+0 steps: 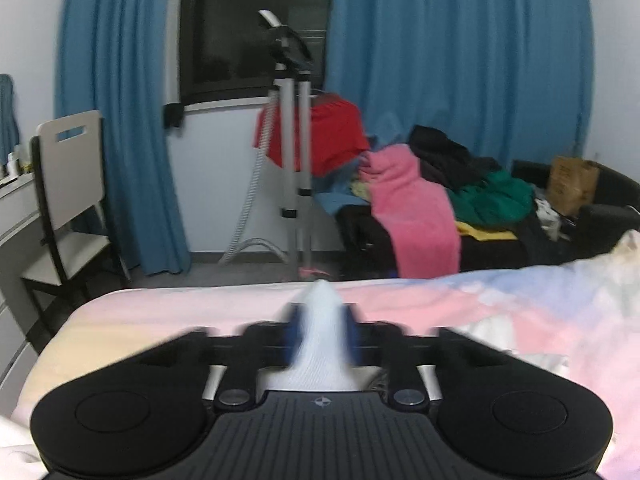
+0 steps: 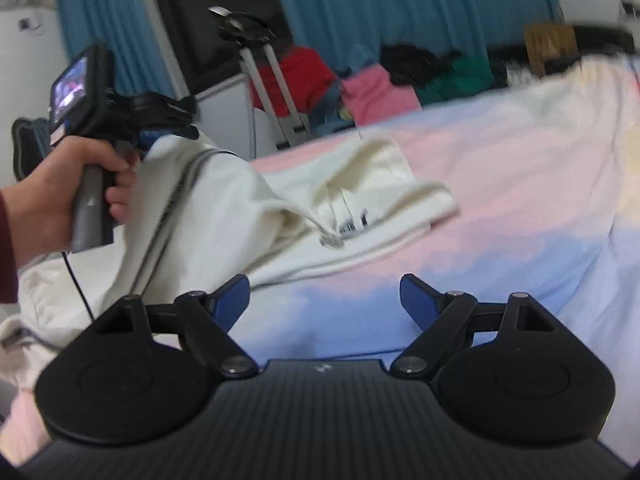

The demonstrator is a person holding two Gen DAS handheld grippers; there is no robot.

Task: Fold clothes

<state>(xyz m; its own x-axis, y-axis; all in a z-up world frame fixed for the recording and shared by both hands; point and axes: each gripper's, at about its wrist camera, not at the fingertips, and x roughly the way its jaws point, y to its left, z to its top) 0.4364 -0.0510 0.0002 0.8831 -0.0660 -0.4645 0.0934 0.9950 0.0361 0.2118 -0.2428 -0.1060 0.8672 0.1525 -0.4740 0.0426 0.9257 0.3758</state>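
Left gripper: jaws clenched on a bunched fold of a cream-white garment, the cloth standing up as a pale peak between the blue pads and spilling back toward the camera; the picture is smeared here. In the right wrist view the same gripper shows at upper left, gripped by the person's left hand with a dark red sleeve at the wrist, a small lit screen on its back. From that pinched corner the garment hangs down and drapes rightward over the bed, one folded part with dark lettering lying flat on the pink, blue and cream bedspread; a dark zip line runs down the lifted part. Right gripper: jaws spread wide, nothing between them, hovering over bare bedspread just in front of the garment's near edge and apart from it. Beyond the bed: blue curtains on both sides of a dark window; a stand on silver legs with a ribbed hose; a red cloth behind it; a heap of clothes, pink, black and green, on a dark seat; a brown paper bag; a pale chair at a desk on the left.
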